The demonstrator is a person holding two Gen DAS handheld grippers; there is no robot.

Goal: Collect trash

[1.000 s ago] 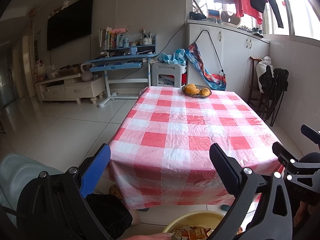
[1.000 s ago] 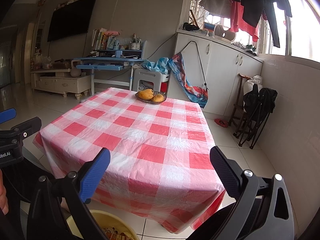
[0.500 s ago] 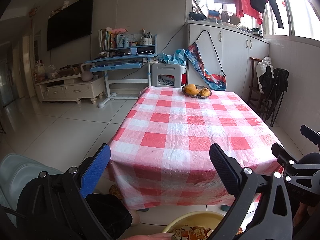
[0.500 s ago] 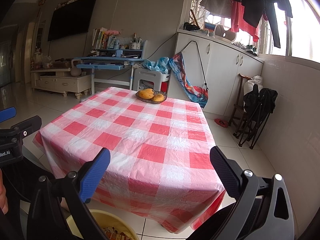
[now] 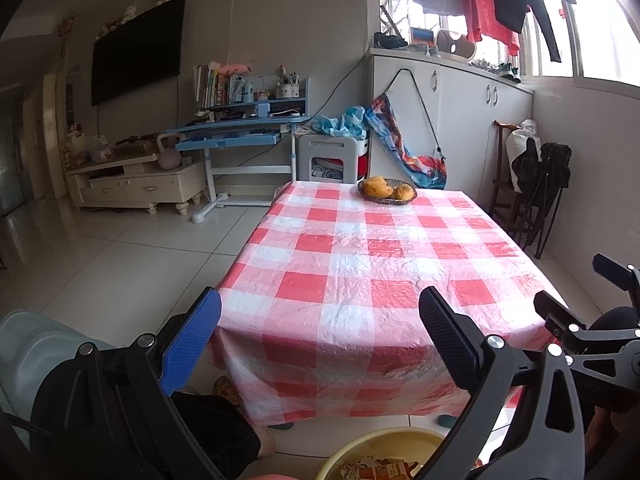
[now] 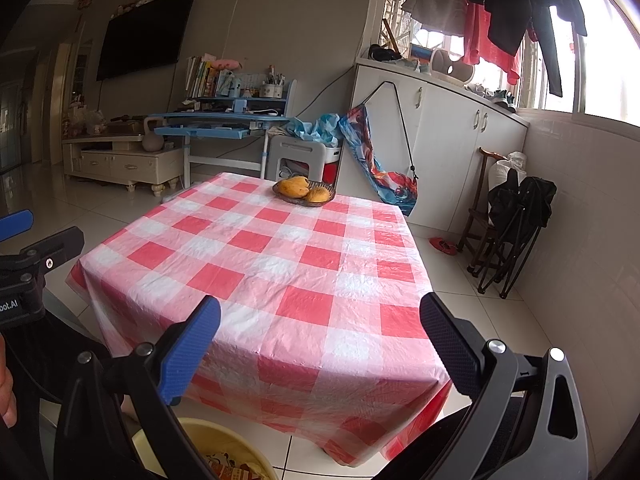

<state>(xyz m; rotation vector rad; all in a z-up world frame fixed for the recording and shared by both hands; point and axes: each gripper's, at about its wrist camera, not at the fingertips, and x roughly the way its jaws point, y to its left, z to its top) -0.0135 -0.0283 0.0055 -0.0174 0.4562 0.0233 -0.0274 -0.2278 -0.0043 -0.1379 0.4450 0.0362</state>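
A yellow bin (image 5: 384,446) stands on the floor below the table's near edge, with crumpled wrappers (image 5: 380,470) in it; it also shows in the right wrist view (image 6: 224,444). My left gripper (image 5: 320,332) is open and empty, held above the bin before the table (image 5: 360,264) with its red-and-white checked cloth. My right gripper (image 6: 320,336) is open and empty too, beside the left one, whose fingers (image 6: 16,222) show at the left edge. I see no trash on the cloth.
A basket of mangoes (image 5: 387,192) sits at the table's far edge. A blue desk (image 5: 240,128), a white stool (image 5: 332,156), white cabinets (image 5: 460,120) and folded chairs (image 5: 536,184) stand behind. The person's knee (image 5: 208,432) is at lower left.
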